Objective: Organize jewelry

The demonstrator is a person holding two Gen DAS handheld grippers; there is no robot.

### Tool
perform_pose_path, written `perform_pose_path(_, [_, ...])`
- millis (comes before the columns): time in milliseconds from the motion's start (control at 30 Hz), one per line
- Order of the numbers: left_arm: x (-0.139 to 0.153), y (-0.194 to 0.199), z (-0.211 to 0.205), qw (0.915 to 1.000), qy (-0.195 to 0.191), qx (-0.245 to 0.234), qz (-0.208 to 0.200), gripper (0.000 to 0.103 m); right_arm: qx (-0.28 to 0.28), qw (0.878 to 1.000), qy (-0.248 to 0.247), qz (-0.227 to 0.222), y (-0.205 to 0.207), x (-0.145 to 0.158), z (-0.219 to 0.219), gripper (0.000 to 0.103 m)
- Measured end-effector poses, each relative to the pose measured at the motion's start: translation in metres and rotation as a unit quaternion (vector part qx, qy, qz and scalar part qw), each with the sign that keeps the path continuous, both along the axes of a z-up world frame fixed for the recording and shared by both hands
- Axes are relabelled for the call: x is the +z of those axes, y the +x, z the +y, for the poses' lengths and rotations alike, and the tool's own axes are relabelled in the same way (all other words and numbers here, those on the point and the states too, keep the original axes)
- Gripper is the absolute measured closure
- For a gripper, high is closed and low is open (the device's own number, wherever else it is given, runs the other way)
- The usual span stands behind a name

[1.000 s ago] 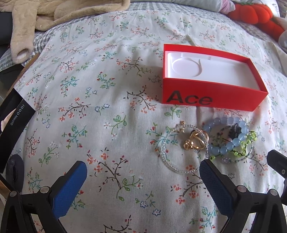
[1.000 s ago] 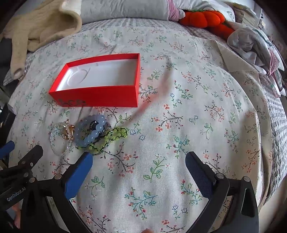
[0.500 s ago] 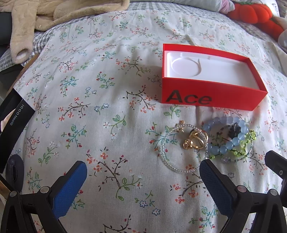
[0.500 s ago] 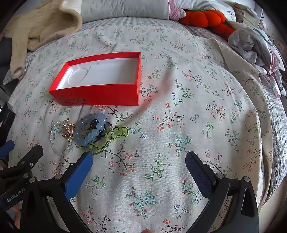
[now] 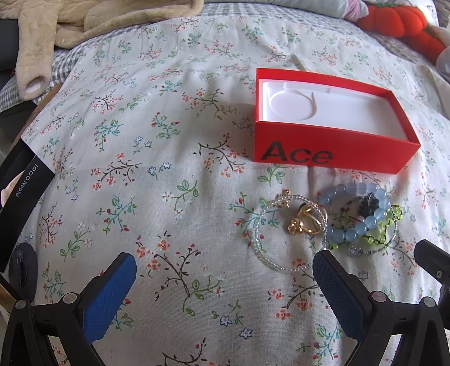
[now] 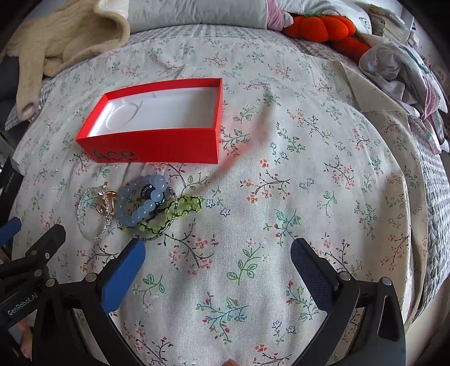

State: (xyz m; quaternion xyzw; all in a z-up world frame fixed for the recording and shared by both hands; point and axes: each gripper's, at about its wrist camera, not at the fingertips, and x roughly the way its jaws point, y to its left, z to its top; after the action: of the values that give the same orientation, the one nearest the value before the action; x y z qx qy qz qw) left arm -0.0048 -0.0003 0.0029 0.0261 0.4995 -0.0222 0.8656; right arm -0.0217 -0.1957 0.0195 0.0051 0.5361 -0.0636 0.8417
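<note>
A red open box marked "Ace" [image 5: 332, 152] [image 6: 157, 143] with a white empty insert lies on the floral bedspread. In front of it lies a pile of jewelry: a clear bead bracelet [image 5: 264, 253] [image 6: 84, 222], gold pieces [image 5: 305, 223] [image 6: 108, 204], a blue bead bracelet [image 5: 354, 228] [image 6: 146, 208] and a green bead string [image 5: 389, 228] [image 6: 182, 209]. My left gripper [image 5: 225, 277] is open and empty, just short of the pile. My right gripper [image 6: 218, 263] is open and empty, its left finger next to the green string.
A beige garment [image 5: 56, 25] [image 6: 62, 42] lies at the far left, an orange plush [image 5: 405, 22] [image 6: 326, 28] at the far right. Crumpled cloth [image 6: 399, 70] lies at the right edge. A black box [image 5: 19, 191] sits at the bed's left edge.
Both grippers have crept slightly forward toward the jewelry; the box and jewelry have not moved.
</note>
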Motion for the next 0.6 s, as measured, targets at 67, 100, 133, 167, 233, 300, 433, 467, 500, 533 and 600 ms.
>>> perform_pose_path(67, [-0.0005, 0.0007, 0.0004, 1.0000, -0.002, -0.001, 0.003, 0.000, 0.000, 1.000, 0.000, 0.000, 0.0000, 0.0000, 0.0000, 0.000])
perform_pose_path(100, [-0.0009, 0.0009, 0.0007, 1.0000, -0.002, -0.002, 0.003, 0.000, -0.001, 1.000, 0.000, -0.001, 0.0001, 0.0002, -0.0002, 0.000])
perform_pose_path(133, [-0.0013, 0.0010, 0.0008, 1.0000, -0.002, -0.002, 0.003, 0.000, -0.001, 1.000, 0.000, -0.001, 0.0000, 0.0005, -0.0006, 0.000])
perform_pose_path(167, [-0.0014, 0.0011, 0.0008, 1.0000, -0.002, -0.002, 0.003, 0.000, -0.002, 1.000, -0.001, -0.002, -0.0004, 0.0008, -0.0009, 0.000])
perform_pose_path(233, [-0.0016, 0.0012, 0.0010, 1.0000, -0.002, -0.002, 0.004, 0.000, -0.003, 1.000, -0.001, -0.004, -0.0005, 0.0019, -0.0010, 0.000])
perform_pose_path(300, [-0.0017, 0.0013, 0.0010, 1.0000, -0.002, -0.002, 0.004, 0.000, -0.003, 1.000, -0.001, -0.004, -0.0008, 0.0025, -0.0011, 0.000])
perform_pose_path(433, [-0.0019, 0.0015, 0.0007, 1.0000, -0.001, -0.004, 0.002, 0.000, 0.000, 1.000, 0.001, -0.006, 0.0000, 0.0044, -0.0005, 0.000])
perform_pose_path(467, [-0.0018, 0.0017, 0.0004, 1.0000, -0.001, -0.004, 0.001, 0.000, 0.000, 1.000, 0.001, -0.007, 0.0002, 0.0054, -0.0003, 0.000])
perform_pose_path(500, [-0.0020, 0.0019, 0.0009, 1.0000, -0.001, -0.004, 0.001, 0.000, 0.000, 1.000, 0.001, -0.008, 0.0003, 0.0063, -0.0001, 0.000])
perform_pose_path(533, [-0.0023, 0.0023, 0.0006, 1.0000, -0.001, -0.005, 0.002, 0.000, 0.001, 1.000, 0.001, -0.009, 0.0004, 0.0074, 0.0003, 0.000])
perform_pose_path(600, [-0.0022, 0.0025, 0.0004, 1.0000, 0.000, -0.006, 0.004, 0.000, 0.003, 1.000, 0.001, -0.012, 0.0007, 0.0097, 0.0003, 0.000])
